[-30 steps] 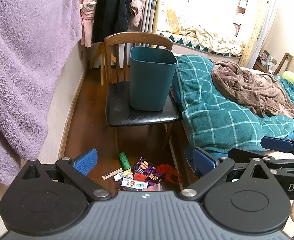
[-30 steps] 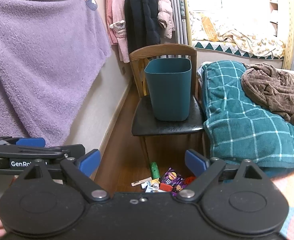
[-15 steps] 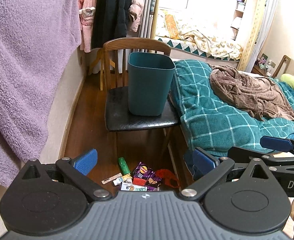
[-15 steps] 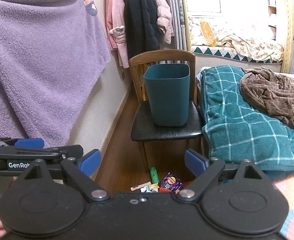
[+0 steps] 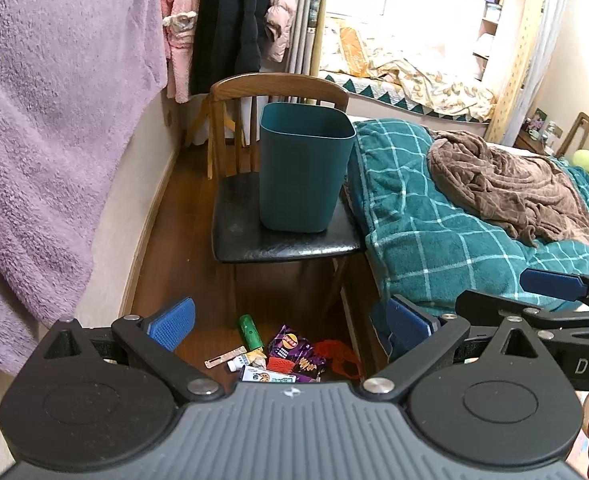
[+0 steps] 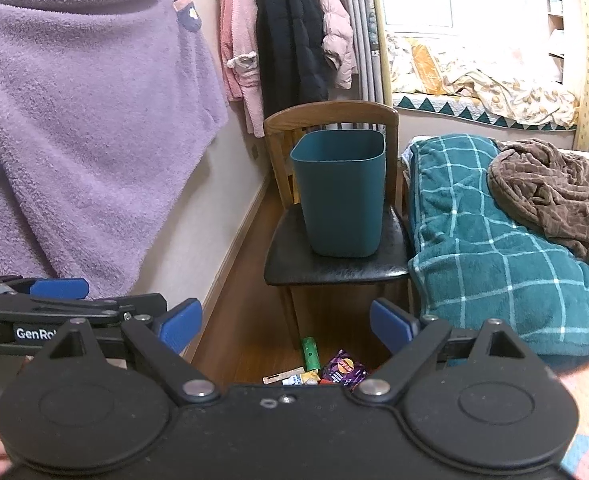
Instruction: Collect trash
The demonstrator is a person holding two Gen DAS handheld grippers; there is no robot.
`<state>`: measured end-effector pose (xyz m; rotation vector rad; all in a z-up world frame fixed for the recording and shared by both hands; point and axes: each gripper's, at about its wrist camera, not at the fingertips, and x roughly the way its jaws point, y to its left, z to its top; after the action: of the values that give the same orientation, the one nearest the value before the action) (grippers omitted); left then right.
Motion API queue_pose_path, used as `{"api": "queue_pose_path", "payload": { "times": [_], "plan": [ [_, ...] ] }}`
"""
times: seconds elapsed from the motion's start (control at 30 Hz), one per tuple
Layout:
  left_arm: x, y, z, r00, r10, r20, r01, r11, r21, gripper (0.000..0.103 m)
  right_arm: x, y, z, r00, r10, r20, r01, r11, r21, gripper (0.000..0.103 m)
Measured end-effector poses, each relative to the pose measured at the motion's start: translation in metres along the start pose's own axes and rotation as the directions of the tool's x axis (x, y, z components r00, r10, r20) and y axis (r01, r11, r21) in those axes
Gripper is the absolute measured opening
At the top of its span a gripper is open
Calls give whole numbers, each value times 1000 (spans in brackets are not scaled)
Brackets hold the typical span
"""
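**Approach stage: no item picked up yet**

Left gripper (image 5: 290, 322) and right gripper (image 6: 286, 324) are both released – jaws wide, nothing between the pads. The trash pile (image 5: 282, 356) lies on the wooden floor just in front of the chair (image 5: 286, 240). The teal bin (image 5: 304, 168) stands upright on the chair seat. Next move, as judged: lower one gripper to a single wrapper – then close.

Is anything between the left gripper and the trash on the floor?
Nothing visible. The left gripper is open, with the trash lying on bare floor in front of the chair.
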<state>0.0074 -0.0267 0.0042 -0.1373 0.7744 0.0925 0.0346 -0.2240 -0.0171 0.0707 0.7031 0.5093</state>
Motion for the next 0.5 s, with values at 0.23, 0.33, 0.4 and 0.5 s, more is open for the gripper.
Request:
{"api": "queue_pose_path", "payload": {
  "times": [0.23, 0.33, 0.4, 0.5],
  "plan": [
    [37, -29, 9, 998, 48, -50, -51, 998, -48, 102, 26, -33, 7, 998, 59, -27, -60, 997, -45, 92],
    [57, -37, 5, 994, 92, -56, -95, 994, -53, 102, 40, -50, 9, 994, 101, -43, -103, 993, -60, 88],
    [69, -40, 3, 992, 107, -64, -112, 991, -73, 102, 51, -58, 11, 991, 124, -55, -128, 989, -71, 87],
    [89, -38, -4, 987, 133, -87, -140, 987, -73, 102, 71, -68, 11, 985, 155, -72, -161, 983, -88, 87]
  ]
}}
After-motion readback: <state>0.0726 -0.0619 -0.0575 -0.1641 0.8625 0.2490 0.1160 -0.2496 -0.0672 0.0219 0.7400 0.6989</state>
